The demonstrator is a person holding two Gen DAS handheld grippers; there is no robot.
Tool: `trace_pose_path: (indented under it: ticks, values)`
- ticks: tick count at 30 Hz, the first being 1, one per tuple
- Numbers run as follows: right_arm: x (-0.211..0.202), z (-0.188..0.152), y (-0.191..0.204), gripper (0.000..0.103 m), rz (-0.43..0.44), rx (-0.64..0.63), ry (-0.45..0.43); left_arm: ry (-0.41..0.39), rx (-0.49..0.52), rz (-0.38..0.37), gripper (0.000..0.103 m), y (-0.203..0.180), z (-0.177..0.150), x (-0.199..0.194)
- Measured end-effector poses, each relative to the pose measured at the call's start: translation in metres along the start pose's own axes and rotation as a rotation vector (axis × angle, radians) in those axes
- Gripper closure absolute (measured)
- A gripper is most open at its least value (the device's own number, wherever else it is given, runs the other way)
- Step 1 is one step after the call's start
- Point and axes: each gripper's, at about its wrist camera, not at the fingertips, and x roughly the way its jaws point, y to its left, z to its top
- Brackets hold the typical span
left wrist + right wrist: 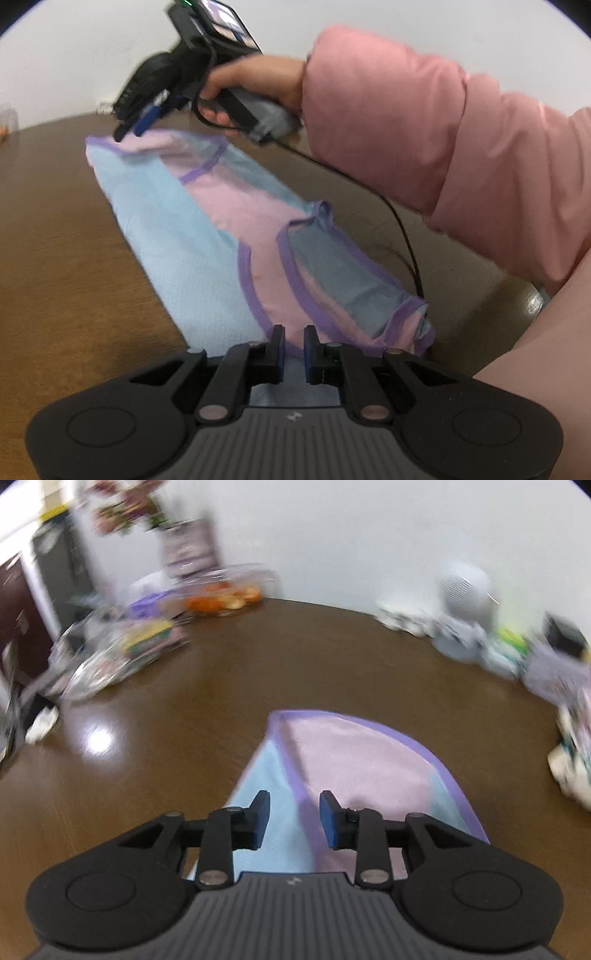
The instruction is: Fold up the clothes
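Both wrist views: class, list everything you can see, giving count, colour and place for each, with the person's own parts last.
Garment: one, light blue and pink with purple trim, lying folded lengthwise on the table.
Table: one, dark brown wood, under the garment.
Clutter: several blurred packets and boxes, mixed colours, along the table's far edges.
Cable: one, black, trailing from the right gripper.
Sleeve: one, pink, right arm.
Left gripper: black, nearly shut at the garment's near end; grip unclear.
Right gripper: black, open above the far end.
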Motion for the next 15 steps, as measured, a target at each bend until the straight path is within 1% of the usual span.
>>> trace_pose_path:
  ticks: [1, 2, 4, 6, 11, 15]
  values:
    - [0.008, 0.001, 0.008, 0.085, -0.002, -0.035, 0.027, -0.002, 0.0, -0.002, 0.096, 0.0, -0.001, 0.001]
    - [0.017, 0.002, 0.015, 0.088, -0.005, -0.067, 0.056, -0.004, 0.0, -0.003, 0.096, -0.001, -0.002, 0.001]
    - [0.035, 0.003, 0.026, 0.089, -0.025, -0.121, 0.102, -0.003, -0.002, -0.001, 0.096, -0.001, -0.002, 0.0]
    - [0.049, 0.009, 0.027, 0.089, -0.055, -0.135, 0.084, -0.004, -0.003, -0.004, 0.096, -0.002, -0.003, 0.0]
    - [0.074, 0.029, 0.012, 0.089, -0.059, -0.073, 0.031, -0.008, -0.007, -0.01, 0.096, -0.003, -0.004, 0.001]
    - [0.082, 0.036, 0.005, 0.09, -0.056, -0.04, 0.012, -0.009, -0.011, -0.015, 0.096, -0.001, -0.005, 0.0]
